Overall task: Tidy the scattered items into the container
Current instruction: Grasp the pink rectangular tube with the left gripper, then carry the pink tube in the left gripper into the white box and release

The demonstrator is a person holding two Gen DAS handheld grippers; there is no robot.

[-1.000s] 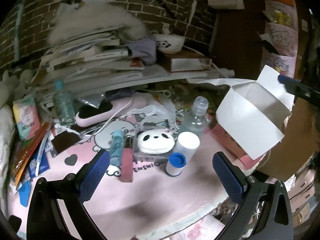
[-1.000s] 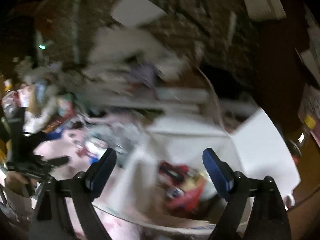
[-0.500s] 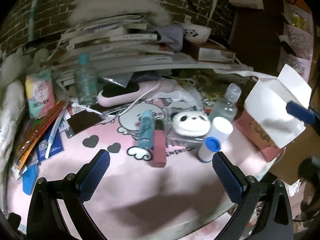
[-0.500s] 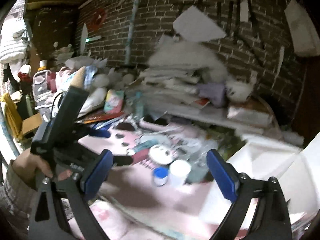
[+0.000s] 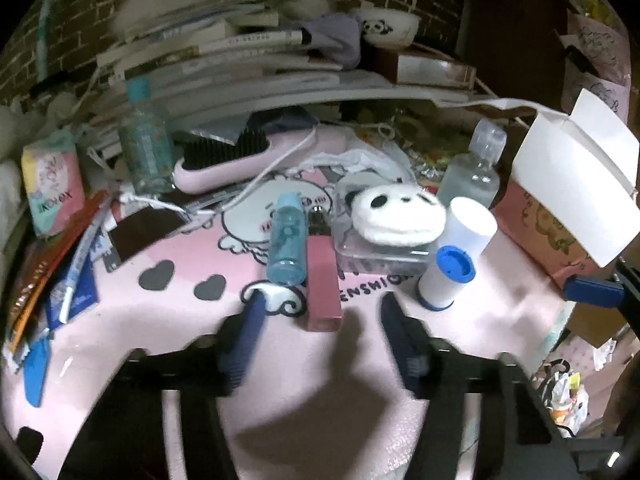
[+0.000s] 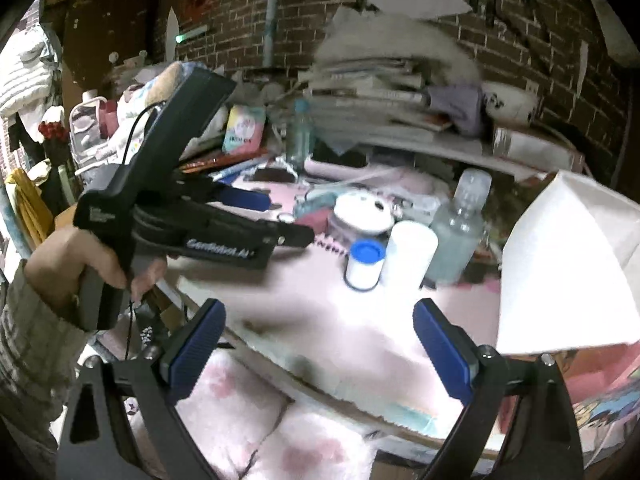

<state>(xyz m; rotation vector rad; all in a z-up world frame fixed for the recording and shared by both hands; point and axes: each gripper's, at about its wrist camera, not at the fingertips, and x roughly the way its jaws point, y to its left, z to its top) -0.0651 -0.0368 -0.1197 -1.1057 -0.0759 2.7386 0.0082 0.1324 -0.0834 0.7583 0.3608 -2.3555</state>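
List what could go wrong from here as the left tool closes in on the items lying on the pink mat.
1. The left tool straddles both the pink stick and the blue bottle, which lie side by side; it could catch both or roll the bottle away.
2. The blue-capped tube and white cup stand upright close by; a sideways bump may topple them.
3. The white box sits at the table's edge, so a nudge could tip it off.

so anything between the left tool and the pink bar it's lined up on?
Nothing visible. The left tool is open with the pink bar directly ahead, bare pink mat between them. The blue bottle lies alongside the bar's left edge, crowding that finger.
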